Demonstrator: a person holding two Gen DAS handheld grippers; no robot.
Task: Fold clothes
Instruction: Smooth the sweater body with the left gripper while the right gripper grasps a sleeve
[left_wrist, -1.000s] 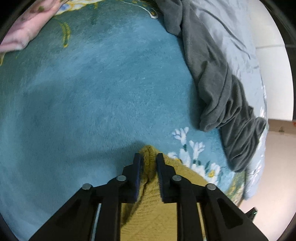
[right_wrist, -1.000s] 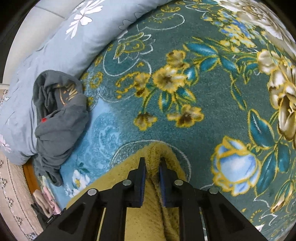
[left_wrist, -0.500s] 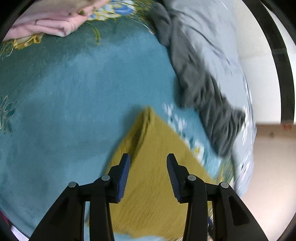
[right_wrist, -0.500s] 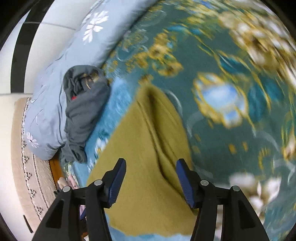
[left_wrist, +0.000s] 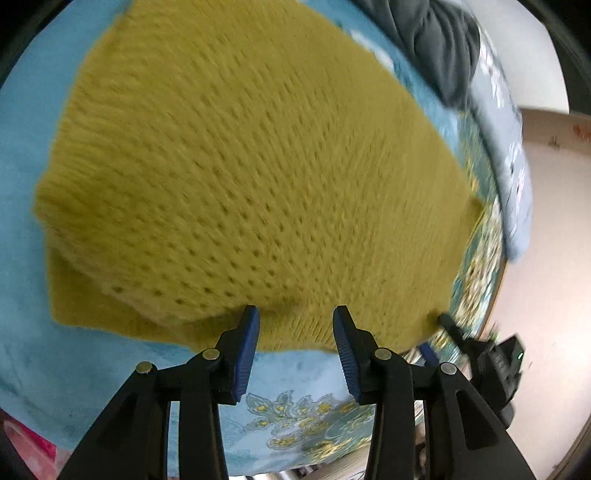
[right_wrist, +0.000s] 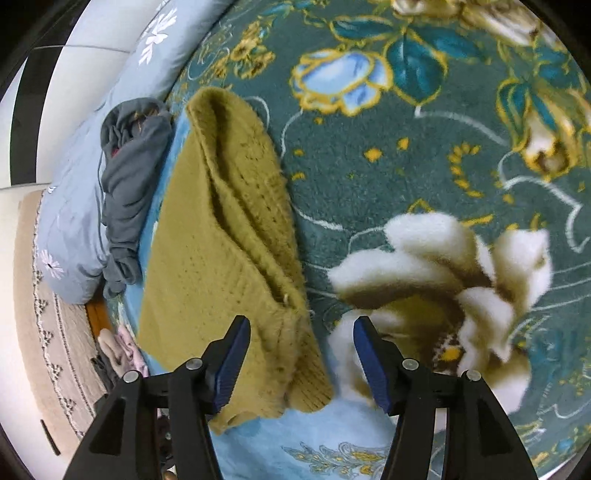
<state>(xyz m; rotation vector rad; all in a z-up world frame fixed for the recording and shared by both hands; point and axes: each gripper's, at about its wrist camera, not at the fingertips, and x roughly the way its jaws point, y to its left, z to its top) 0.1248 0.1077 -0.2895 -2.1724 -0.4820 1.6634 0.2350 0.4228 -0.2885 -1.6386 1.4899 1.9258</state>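
Now both grippers are off the cloth. A second back each was pinched on the far edge of the yellow knit sweater (left_wrist: 258, 166); since then both let go and pulled back to the near side, so that fold has been laid down and released.

Left gripper (left_wrist: 295, 328): jaws apart, nothing between the pads, tips hovering just over the sweater's near hem. Its view is motion-blurred, so whether a fingertip (left_wrist: 248, 328) brushes the knit is hard to call, probably not.

Right gripper (right_wrist: 301, 343): jaws spread wide, empty, sitting above the sweater's near right corner, where the doubled edge shows a long crease running away from the camera.

Sweater lies flat-ish on the floral blanket (right_wrist: 406, 166), a folded panel with a second layer peeking out at its lower left in the left view. Grey garment (right_wrist: 125, 184) is bunched just beside it on the far-left side, resting against the pale blue pillow (right_wrist: 70, 221). Other gripper's tip is visible at lower right of the left view.

Judgement: one fold done, sweater not yet compact. Next likely a re-grasp at the near hem for another fold; loose knit may sag or drag the lower layer.
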